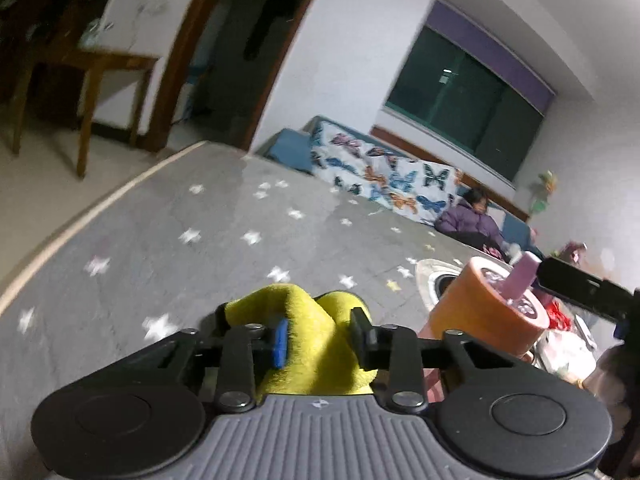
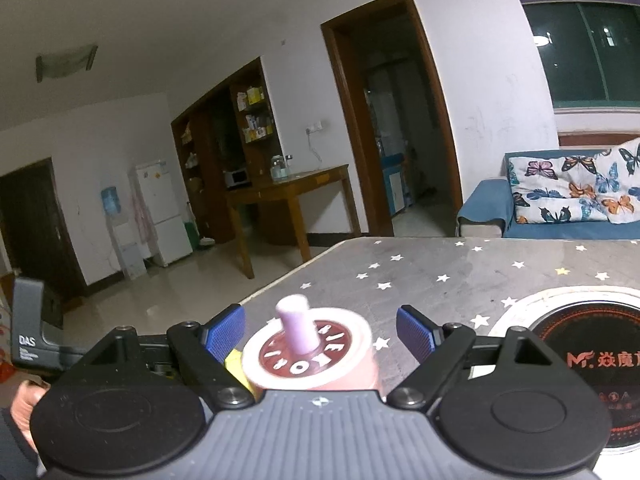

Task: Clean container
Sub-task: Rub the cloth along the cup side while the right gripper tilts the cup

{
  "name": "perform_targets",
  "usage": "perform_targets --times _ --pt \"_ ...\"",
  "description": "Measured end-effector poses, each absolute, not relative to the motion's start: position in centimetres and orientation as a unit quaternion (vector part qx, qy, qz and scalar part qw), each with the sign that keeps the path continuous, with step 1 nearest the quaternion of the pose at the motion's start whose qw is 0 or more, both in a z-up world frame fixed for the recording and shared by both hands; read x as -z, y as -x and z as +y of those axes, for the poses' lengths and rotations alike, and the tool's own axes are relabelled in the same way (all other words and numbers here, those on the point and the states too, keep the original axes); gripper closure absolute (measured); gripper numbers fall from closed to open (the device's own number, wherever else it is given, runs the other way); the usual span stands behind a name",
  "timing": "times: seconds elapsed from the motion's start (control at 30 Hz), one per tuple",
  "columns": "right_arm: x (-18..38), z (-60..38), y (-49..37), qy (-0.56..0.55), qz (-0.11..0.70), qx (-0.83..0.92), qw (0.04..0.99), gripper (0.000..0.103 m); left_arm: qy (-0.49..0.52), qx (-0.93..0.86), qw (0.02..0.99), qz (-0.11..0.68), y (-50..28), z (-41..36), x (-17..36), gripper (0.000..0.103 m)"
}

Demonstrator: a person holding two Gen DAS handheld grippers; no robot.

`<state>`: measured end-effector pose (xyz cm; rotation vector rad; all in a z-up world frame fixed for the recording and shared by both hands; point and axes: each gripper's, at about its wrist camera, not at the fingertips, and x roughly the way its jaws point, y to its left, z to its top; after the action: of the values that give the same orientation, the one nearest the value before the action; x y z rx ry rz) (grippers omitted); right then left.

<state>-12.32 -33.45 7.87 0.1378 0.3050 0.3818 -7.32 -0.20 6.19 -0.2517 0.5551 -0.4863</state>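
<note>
Above grey star-patterned tabletop [image 1: 160, 240]: left gripper [image 1: 320, 334] clamped on crumpled yellow cloth [image 1: 308, 344]; right gripper [image 2: 320, 334] spread wide around orange lidded container [image 2: 316, 354] with lilac spout, base hidden, contact unclear.

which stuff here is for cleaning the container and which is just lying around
For the job:
- orange cylindrical container with lilac spout
- yellow fluffy cloth, held in the left claw
- right claw, open around the container

Lying about:
- round black induction cooktop
- butterfly-print cushion
</note>
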Motion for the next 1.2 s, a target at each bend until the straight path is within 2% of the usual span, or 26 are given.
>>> perform_targets --times 0.17,0.33,0.5,0.57,0.6,0.63,0.77,1.07,1.2 --pt "-7.5 -33.3 12.3 -0.058 0.148 -0.183 0.970 0.019 0.108 0.261 0.922 0.265 8.2 -1.9 -6.6 0.070" --pt "-7.2 -33.2 12.2 -0.048 0.145 -0.177 0.972 0.019 0.115 0.250 0.921 0.275 8.4 -1.7 -6.3 0.052" --pt "-6.9 -33.0 12.1 -0.039 0.142 -0.171 0.974 0.019 0.112 0.245 0.920 0.284 7.7 -1.9 -5.6 0.045" --pt "-6.7 -33.0 12.1 -0.035 0.141 -0.169 0.975 0.020 0.108 0.251 0.919 0.285 7.5 -2.4 -5.1 0.047" --pt "-6.7 -32.9 12.1 -0.033 0.140 -0.167 0.975 0.022 0.103 0.255 0.919 0.283 7.5 -2.7 -4.9 0.053" --pt "-6.6 -32.9 12.1 -0.031 0.139 -0.166 0.976 0.022 0.098 0.259 0.919 0.279 7.6 -2.9 -4.7 0.066" --pt "-6.3 -32.8 12.0 -0.023 0.137 -0.161 0.977 0.022 0.101 0.270 0.921 0.263 8.8 -2.9 -4.6 0.079" --pt "-6.8 -31.7 12.4 -0.039 0.136 -0.168 0.976 0.022 0.148 0.329 0.922 0.141 13.7 -1.4 -9.0 0.083" --pt "-6.8 -32.3 12.4 -0.063 0.136 -0.175 0.973 0.026 0.204 0.377 0.894 0.128 13.9 -1.3 -8.2 0.083"
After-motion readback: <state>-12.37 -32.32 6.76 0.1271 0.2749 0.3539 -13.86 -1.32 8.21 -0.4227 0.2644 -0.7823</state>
